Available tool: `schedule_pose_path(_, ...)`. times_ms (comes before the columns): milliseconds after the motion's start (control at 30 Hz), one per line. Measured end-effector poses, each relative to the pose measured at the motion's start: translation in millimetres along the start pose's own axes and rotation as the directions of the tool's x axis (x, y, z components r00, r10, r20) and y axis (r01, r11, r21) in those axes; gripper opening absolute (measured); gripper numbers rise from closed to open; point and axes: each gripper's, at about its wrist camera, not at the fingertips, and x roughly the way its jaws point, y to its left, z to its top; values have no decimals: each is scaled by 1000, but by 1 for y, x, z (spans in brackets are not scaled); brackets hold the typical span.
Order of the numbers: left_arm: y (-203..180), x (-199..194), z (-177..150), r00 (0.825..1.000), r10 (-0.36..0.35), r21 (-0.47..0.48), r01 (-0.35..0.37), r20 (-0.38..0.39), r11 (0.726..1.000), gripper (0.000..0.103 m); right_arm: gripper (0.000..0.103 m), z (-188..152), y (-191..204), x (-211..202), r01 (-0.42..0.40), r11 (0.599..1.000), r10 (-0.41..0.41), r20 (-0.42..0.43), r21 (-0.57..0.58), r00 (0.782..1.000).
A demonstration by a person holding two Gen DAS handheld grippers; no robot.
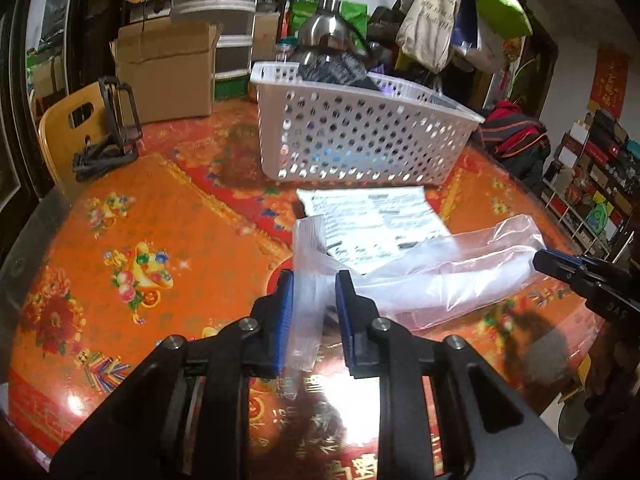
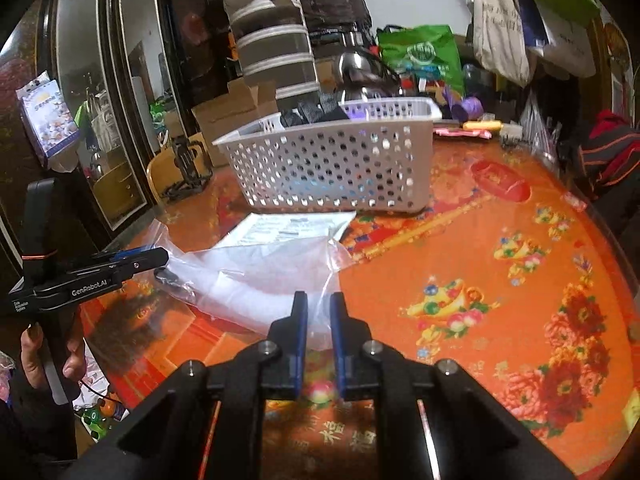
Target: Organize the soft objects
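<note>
A clear plastic bag (image 1: 432, 276) lies on the orange patterned table, over a white printed sheet (image 1: 372, 220). My left gripper (image 1: 314, 280) is open, with one end of the bag between its blue pads. My right gripper (image 2: 319, 300) is open, with the bag's other end (image 2: 280, 276) between its pads. It also shows at the right edge of the left wrist view (image 1: 540, 260). My left gripper shows at the left of the right wrist view (image 2: 160, 256). A white perforated basket (image 1: 360, 136) with dark soft items stands behind the sheet.
A cardboard box (image 1: 168, 68) and a steel kettle (image 1: 324, 28) stand behind the basket. A wooden chair (image 1: 68, 128) with black straps is at the table's left edge. Tote bags (image 1: 432, 12) hang at the back right. A shelf (image 1: 592, 184) stands at the far right.
</note>
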Motion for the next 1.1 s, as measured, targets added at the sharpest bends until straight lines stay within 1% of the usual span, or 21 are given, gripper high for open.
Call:
schedule_pose_path(133, -5, -19, 9, 999, -12, 2, 12, 46, 1000, 18, 9, 12, 2, -17, 2, 1000, -2, 44, -15, 999)
schedule_pose_path(267, -10, -35, 27, 996, -25, 2, 25, 87, 1000, 16, 9, 28, 2, -29, 6, 1000, -4, 72, -26, 997)
schedule_pose_path(400, -11, -43, 46, 994, -41, -13, 42, 100, 999, 15, 8, 46, 2, -36, 3, 999, 0, 93, -39, 996)
schedule_pose_path(500, -12, -45, 65, 993, -52, -21, 55, 108, 998, 15, 8, 67, 0, -39, 10, 999, -4, 114, -49, 994)
schedule_pose_path(667, -15, -45, 111, 988, -80, -19, 83, 134, 996, 13, 8, 111, -9, -33, 22, 998, -15, 135, -54, 991)
schedule_pose_path(767, -18, -41, 144, 986, -69, -13, 71, 149, 997, 13, 7, 144, -17, -25, 27, 999, -21, 145, -43, 989)
schedule_pose_path(833, -18, -36, 165, 986, -75, -17, 79, 150, 997, 12, 7, 166, -21, -16, 35, 998, -29, 142, -42, 989)
schedule_pose_path(867, -19, -33, 180, 985, -64, -14, 67, 158, 998, 12, 7, 176, -23, -12, 36, 999, -31, 139, -39, 990)
schedule_pose_path(933, -18, -22, 206, 987, -61, -28, 65, 151, 997, 11, 6, 198, -30, 0, 44, 999, -40, 139, -29, 990)
schedule_pose_path(1000, -18, -8, 230, 989, -46, -36, 51, 141, 998, 9, 6, 215, -38, 14, 64, 998, -61, 122, -21, 991)
schedule_pose_path(1033, -17, 0, 241, 991, -49, -46, 55, 128, 997, 8, 6, 224, -43, 23, 60, 998, -58, 114, -13, 992)
schedule_pose_path(1100, -17, 17, 263, 993, -45, -49, 50, 110, 998, 8, 5, 235, -48, 40, 79, 997, -78, 89, -11, 993)
